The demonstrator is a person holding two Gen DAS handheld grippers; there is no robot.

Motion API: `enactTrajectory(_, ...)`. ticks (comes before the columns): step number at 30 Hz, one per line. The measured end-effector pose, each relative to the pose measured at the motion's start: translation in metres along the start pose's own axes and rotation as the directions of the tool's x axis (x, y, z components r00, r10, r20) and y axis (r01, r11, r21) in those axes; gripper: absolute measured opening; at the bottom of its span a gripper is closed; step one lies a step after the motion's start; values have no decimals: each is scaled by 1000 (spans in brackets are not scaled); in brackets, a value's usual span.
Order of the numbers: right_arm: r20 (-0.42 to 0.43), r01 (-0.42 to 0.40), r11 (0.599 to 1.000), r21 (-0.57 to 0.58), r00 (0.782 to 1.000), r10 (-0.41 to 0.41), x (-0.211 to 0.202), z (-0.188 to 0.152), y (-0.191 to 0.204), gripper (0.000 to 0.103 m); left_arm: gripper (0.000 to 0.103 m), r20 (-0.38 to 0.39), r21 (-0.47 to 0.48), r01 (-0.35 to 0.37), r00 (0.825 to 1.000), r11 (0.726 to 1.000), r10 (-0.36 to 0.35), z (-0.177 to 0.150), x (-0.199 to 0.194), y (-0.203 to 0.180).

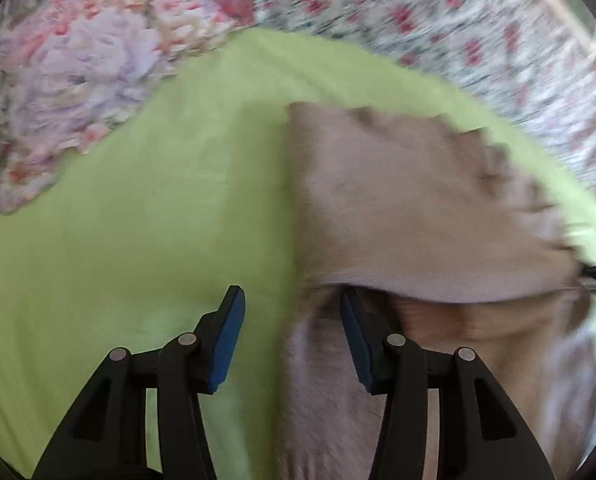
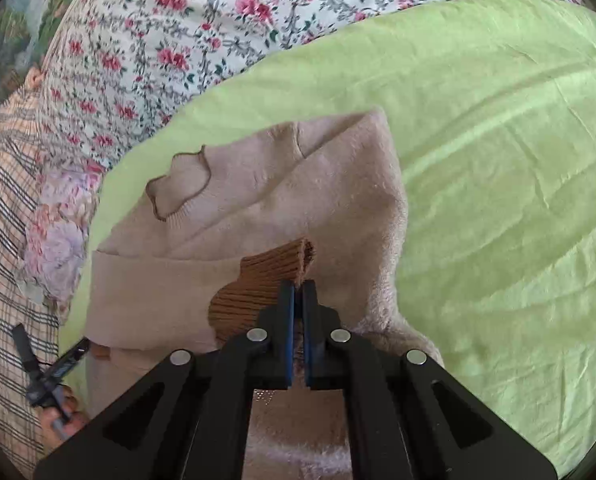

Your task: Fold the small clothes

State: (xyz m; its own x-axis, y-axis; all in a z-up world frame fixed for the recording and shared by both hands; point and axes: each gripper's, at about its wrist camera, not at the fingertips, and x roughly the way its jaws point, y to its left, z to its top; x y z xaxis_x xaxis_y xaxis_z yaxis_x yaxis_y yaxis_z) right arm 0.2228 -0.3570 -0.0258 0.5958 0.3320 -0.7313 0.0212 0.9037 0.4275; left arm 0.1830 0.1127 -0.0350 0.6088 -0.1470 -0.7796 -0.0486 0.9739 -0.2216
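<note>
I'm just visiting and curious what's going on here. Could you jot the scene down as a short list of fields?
surface: green sheet over a flowered bedspread
garment: small beige sweater, partly folded, with a brown ribbed cuff
right gripper: shut on the sweater at the brown cuff
left gripper: open, one finger under a fold of the sweater, the other over the sheet
left view: blurred
</note>
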Motion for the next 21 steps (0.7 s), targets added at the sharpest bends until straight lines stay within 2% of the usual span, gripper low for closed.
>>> enactTrajectory(2,-4,2,1000,0,1000,-2,3,1,-1,4,67,-9,-25,97,995,995,-97,14,-5,8)
enactTrajectory(3,-6,4,1000,-1,1000,-4,4,1,-1,4,73,-12,-39,102,995,994,-102,24,-1,10)
enactTrajectory(5,-7,9,1000,-2,1000,-9,5,1,0,4,73,-42,-47,140,989,989,-142,43,15,12)
enactTrajectory(7,2,3,1000,-1,1000,-3,0,1,1,4,73,-95,-56,90,991,994,-95,64,45,12)
enactTrajectory(9,8,-6,1000,-6,1000,7,-6,2,4,4,71,-141,-52,82,986,995,-88,75,71,10)
enactTrajectory(10,5,-11,1000,-6,1000,11,-8,3,5,4,68,-143,-40,73,987,997,-78,78,79,7)
enactTrajectory(11,2,-23,1000,-2,1000,23,-12,4,6,4,58,-107,-3,53,993,999,-53,80,80,0)
enactTrajectory(12,18,-66,998,4,998,66,-24,6,11,4,19,-90,22,49,995,999,-47,81,80,-6)
enactTrajectory(13,43,-102,995,4,994,102,-34,8,15,4,9,-84,32,51,995,998,-48,82,79,-11)
enactTrajectory(14,83,-143,990,6,986,142,-50,10,19,4,8,-51,35,28,998,999,-27,82,75,-14)
enactTrajectory(15,106,-148,989,7,984,146,-58,12,20,4,7,-21,44,14,1000,999,-13,81,71,-16)
enactTrajectory(17,114,-90,996,-5,989,90,-58,15,20,4,7,31,56,-15,999,998,14,78,65,-20)
enactTrajectory(19,68,0,1000,-8,998,1,-35,16,16,4,7,65,66,-48,997,997,43,73,61,-27)
enactTrajectory(21,-24,81,996,-29,996,-82,1,12,11,4,7,82,86,-126,990,988,119,70,63,-38)
